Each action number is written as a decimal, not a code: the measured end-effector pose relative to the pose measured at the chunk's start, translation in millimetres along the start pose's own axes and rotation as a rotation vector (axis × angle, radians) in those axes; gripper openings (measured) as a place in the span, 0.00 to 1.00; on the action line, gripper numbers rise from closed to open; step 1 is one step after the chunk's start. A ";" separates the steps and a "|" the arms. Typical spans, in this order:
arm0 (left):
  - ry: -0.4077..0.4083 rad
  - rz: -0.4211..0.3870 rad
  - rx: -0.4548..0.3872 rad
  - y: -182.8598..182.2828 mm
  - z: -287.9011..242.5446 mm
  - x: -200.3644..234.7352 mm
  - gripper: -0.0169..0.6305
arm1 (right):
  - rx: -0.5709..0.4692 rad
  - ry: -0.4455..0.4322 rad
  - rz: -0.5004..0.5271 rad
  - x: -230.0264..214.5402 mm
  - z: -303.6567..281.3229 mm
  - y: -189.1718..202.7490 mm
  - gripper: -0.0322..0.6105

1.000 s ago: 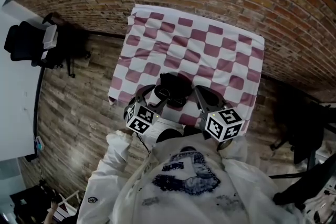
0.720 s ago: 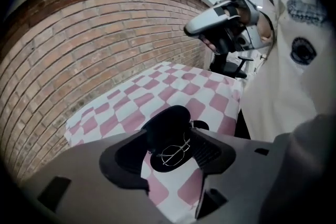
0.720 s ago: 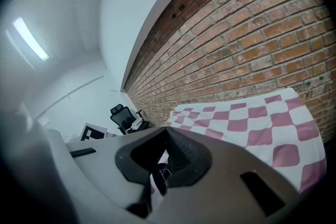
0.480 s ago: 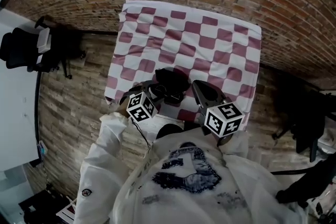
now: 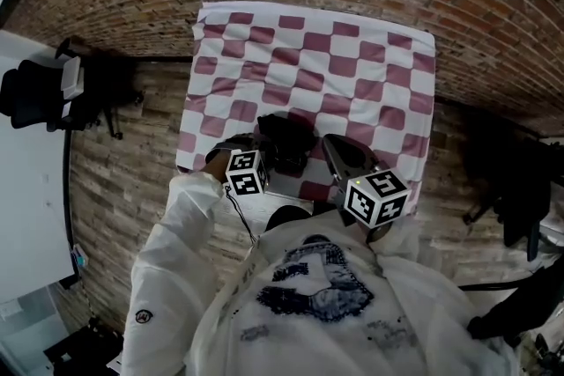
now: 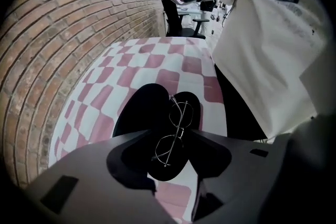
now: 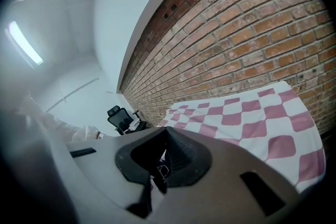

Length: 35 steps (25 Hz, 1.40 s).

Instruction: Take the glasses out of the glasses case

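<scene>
- One pair of thin wire-framed glasses (image 6: 177,131) lies folded inside the open black glasses case (image 6: 139,110), one lens towards each end of the tray.
- The case rests on the near part of the table's pink-and-white checked cloth (image 5: 352,66), close to the person, with its lid laid open beside the half that holds the glasses.
- The left hand-held gripper (image 6: 176,184) points steeply down over the case. Its jaws have just been closing, and they stand fairly wide, one on each side of the lens nearer the camera. The frame lies in the gap between them, and neither pad can be seen pressing on it.
- In the head view, its marker cube (image 5: 247,172) sits just at the case's near left edge, above a white sleeve (image 5: 176,233).
- The right hand-held gripper (image 7: 155,186) is held just to the right of the case and points only a little below level. Its jaws are drawn close together with a mere slit between the tips. No object shows in their grip, and a bit of the glasses appears beyond them.
- A brick wall (image 7: 252,23) rises behind the table.
- A black office chair (image 5: 31,92) stands well off to the left, on the wood-plank floor (image 5: 115,180).
</scene>
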<state>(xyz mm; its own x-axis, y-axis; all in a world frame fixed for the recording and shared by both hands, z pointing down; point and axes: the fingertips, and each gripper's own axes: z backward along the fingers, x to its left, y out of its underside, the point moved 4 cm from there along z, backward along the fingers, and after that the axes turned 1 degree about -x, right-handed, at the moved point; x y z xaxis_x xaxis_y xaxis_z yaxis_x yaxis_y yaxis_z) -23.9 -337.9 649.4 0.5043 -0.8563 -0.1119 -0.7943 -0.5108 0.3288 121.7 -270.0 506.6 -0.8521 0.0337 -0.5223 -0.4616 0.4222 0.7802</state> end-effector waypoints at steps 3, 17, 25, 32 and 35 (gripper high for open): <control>0.028 -0.035 0.017 -0.4 -5.4 -0.9 0.30 | 0.002 0.000 -0.009 -0.5 0.2 2.6 0.07; 0.131 -0.133 0.099 -0.2 -26.1 -1.6 0.20 | -0.005 0.028 -0.036 -8.8 4.9 6.5 0.07; 0.175 -0.183 0.150 5.7 -37.6 -9.6 0.18 | -0.009 0.048 -0.046 -13.2 6.5 7.5 0.07; 0.168 -0.193 0.148 6.8 -40.4 -11.0 0.12 | -0.001 0.051 -0.050 -12.3 4.4 8.1 0.07; 0.161 -0.190 0.145 7.2 -39.9 -11.8 0.11 | 0.009 0.048 -0.045 -10.2 3.0 10.0 0.07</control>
<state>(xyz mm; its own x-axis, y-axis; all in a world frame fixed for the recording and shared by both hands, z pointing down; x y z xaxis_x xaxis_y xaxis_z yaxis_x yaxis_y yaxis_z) -22.0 -328.3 690.4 0.6870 -0.7266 -0.0048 -0.7145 -0.6767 0.1777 126.5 -263.3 518.7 -0.8416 -0.0282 -0.5394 -0.4972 0.4306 0.7533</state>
